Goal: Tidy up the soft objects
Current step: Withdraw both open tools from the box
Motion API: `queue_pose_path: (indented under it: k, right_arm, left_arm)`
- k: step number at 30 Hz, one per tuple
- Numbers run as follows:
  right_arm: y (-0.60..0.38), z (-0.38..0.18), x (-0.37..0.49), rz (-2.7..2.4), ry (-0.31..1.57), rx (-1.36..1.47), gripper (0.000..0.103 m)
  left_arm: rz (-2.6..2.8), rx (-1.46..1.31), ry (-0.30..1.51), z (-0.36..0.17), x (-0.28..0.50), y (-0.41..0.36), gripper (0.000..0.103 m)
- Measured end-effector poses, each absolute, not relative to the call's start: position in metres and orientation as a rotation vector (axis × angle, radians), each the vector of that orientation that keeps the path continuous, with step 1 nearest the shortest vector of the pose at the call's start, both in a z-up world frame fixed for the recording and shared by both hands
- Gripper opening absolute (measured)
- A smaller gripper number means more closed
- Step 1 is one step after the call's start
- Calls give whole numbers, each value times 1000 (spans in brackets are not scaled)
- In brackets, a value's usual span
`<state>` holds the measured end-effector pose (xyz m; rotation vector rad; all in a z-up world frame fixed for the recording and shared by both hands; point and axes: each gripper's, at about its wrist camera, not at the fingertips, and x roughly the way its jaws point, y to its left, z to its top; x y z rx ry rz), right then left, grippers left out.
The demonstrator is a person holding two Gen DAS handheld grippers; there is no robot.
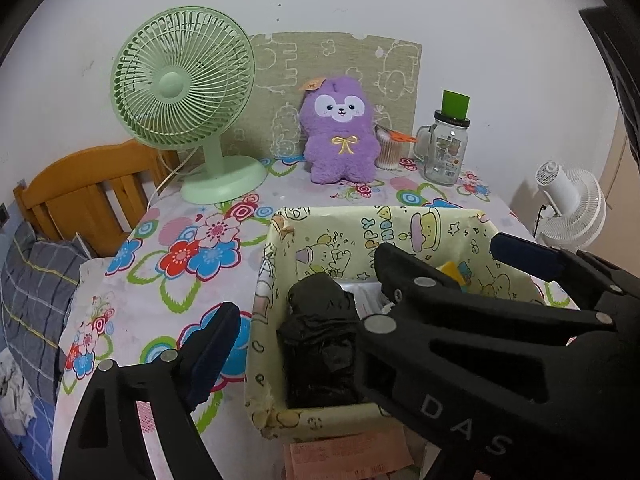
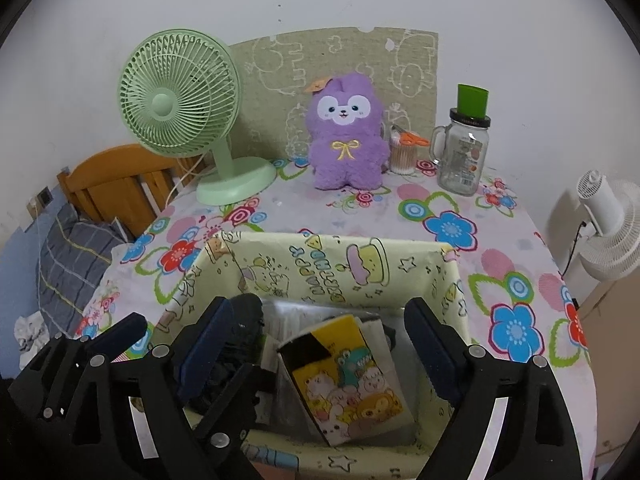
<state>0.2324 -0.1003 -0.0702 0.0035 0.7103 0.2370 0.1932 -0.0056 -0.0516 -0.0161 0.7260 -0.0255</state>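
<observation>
Item: both black two-finger grippers, left gripper and right gripper, spread wide, empty, over cartoon-print paper-lined box. Risk: yellow cartoon tissue pack leaning, may topple if nudged.

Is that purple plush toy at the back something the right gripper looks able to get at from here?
Probably yes. The right gripper is open over the box, and the tablecloth between the box and the plush is bare. The cup of cotton swabs stands close beside it.
</observation>
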Motion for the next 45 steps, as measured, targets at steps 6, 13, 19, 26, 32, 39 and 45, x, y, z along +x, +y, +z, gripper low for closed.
queue_pose_path:
  k: [6,13,19,26,32,39,45]
  right_arm:
    - [-101,-71,225,215,719,0,90]
    - [-105,-65,212,206,703,2,90]
    - [-116,-60,202,167,682,23,90]
    - [-124,-51,184,160,646,22,90]
    - [-130,-46,168,153,625,25,90]
    - [-137,-43,150,143,606,29,91]
    - [-143,-42,138,135,597,34,91]
  left_arm:
    - [-34,-27,717,-50,185,-5,94]
    - [-29,-37,708,-45,177,-4,99]
    - [-31,-39,694,-39,169,-6,103]
    - [-48,-58,692,-33,158,-11,103]
    - [-67,-63,677,-28,147,-17,103]
    - [-73,-44,662,-24,134,-25,103]
    - [-83,-30,652,-21,123,-32,103]
